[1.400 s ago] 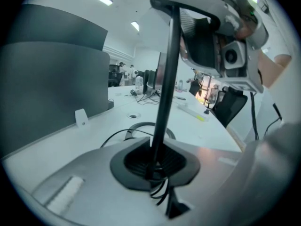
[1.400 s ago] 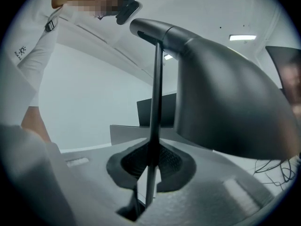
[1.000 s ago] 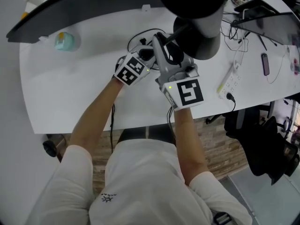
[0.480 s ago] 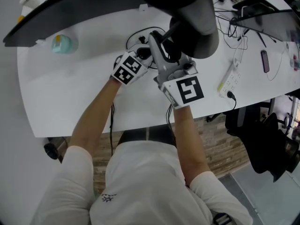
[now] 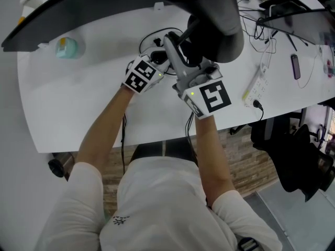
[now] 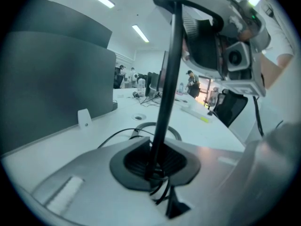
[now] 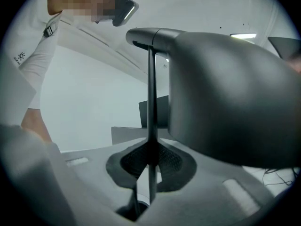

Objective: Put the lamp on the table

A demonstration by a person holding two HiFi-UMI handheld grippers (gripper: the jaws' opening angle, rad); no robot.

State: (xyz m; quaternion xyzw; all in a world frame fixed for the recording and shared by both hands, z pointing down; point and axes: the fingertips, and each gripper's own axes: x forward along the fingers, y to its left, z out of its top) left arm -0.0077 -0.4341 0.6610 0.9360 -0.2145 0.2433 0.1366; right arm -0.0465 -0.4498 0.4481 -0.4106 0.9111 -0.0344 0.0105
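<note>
Left gripper (image 5: 159,59) wider round one lamp (image 5: 214,25)

The person wore a white shirt (image 5: 157,203) with short sleeves and a tiny dark print low on one side. The left gripper (image 6: 157,166) and the right gripper (image 7: 149,166) had smooth grey jaws with dark ribbed pads and small white strips. The left one's cube (image 5: 140,77) and the right one's cube (image 5: 213,97) were white with black square marks, and each had a tiny green light. The left gripper's jaws had just been opening a bit, with the lamp (image 6: 165,93) pole between them.
</note>
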